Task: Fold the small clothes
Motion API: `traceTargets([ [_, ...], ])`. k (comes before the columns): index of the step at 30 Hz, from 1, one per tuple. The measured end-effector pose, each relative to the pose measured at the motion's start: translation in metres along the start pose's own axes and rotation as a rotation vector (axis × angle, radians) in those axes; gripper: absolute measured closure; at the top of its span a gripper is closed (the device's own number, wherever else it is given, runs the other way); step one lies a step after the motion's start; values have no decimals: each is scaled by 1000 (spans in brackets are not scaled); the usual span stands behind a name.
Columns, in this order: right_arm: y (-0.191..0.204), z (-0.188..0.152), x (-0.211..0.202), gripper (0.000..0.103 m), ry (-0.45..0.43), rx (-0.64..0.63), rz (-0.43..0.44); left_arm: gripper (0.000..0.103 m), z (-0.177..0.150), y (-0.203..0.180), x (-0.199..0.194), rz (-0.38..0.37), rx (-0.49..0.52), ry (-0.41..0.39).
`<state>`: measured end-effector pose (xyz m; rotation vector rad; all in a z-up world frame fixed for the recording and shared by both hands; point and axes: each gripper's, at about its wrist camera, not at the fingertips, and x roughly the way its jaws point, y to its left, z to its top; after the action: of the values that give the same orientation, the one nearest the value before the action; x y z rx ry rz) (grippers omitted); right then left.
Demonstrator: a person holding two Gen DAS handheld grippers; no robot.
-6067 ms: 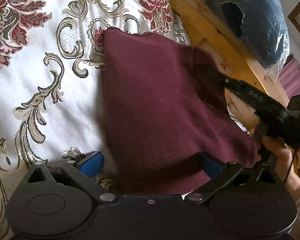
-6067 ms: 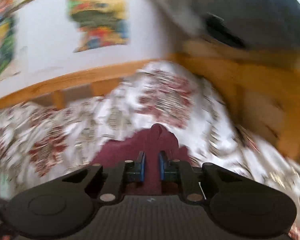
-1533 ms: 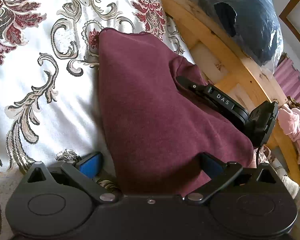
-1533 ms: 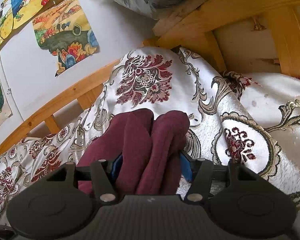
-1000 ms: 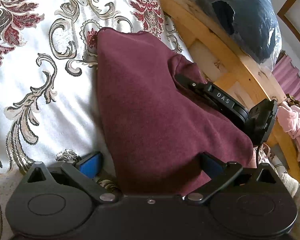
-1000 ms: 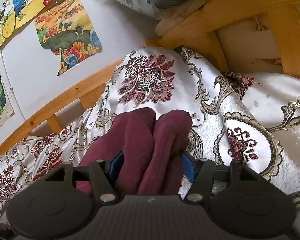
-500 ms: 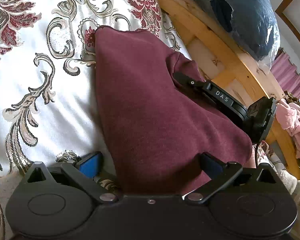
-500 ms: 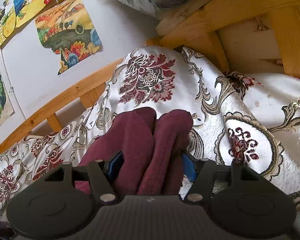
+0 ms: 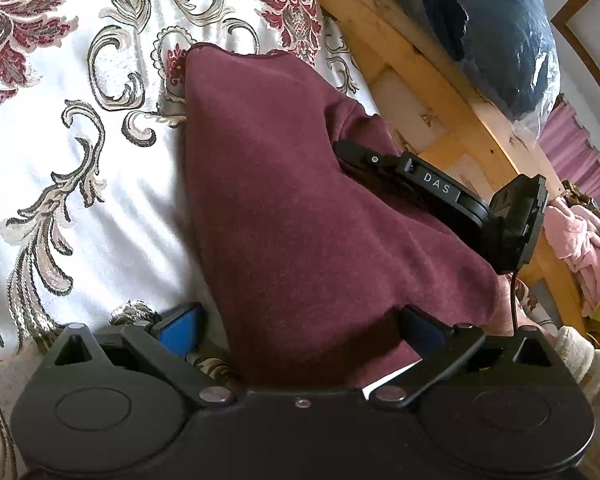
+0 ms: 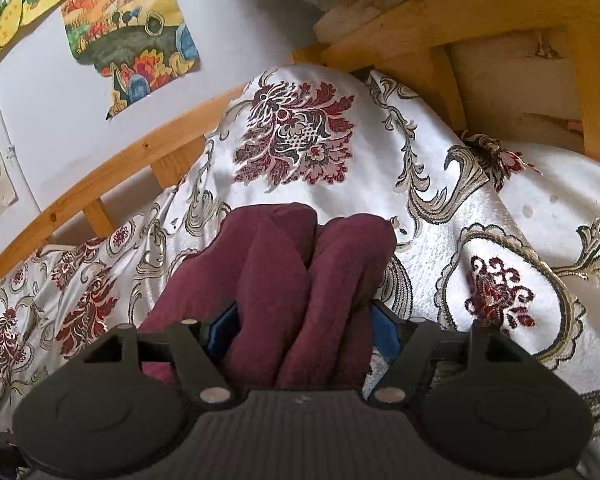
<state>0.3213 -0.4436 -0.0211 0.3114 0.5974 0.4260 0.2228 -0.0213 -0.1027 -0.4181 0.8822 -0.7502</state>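
Observation:
A folded maroon cloth [image 9: 284,200] lies on the white floral bedspread [image 9: 60,128]. My left gripper [image 9: 300,328] is open, its blue-padded jaws wide apart on either side of the cloth's near end. My right gripper [image 10: 304,328] also shows in the left wrist view [image 9: 440,196], at the cloth's right edge. In the right wrist view its blue pads press on both sides of a thick bunched fold of the maroon cloth [image 10: 300,280]. Its jaws are partly closed around that fold.
A wooden bed frame [image 9: 432,80] runs along the right edge of the bed, with a plastic-wrapped dark blue bundle [image 9: 492,32] beyond it. Pink clothes [image 9: 580,240] lie at the far right. Wooden rails [image 10: 120,172] and wall drawings [image 10: 132,48] stand behind the bed.
Over the last second almost nothing moved. Six seconds ago the right gripper was swinging over the cloth; it has since settled on the bunched right edge.

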Motion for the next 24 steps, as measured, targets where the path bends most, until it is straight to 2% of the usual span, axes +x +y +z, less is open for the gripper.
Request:
traceTargets([
  [13,11,1,4,19,24,-81,-19,1,2,2,1,-2,4,3],
  [20,4,3,0,22,2,19,0,2,3,5,1,-13,-7,8],
  [24,-7,1,-6,22,-44,110,61,3,4,9,1,-26,-25,7],
])
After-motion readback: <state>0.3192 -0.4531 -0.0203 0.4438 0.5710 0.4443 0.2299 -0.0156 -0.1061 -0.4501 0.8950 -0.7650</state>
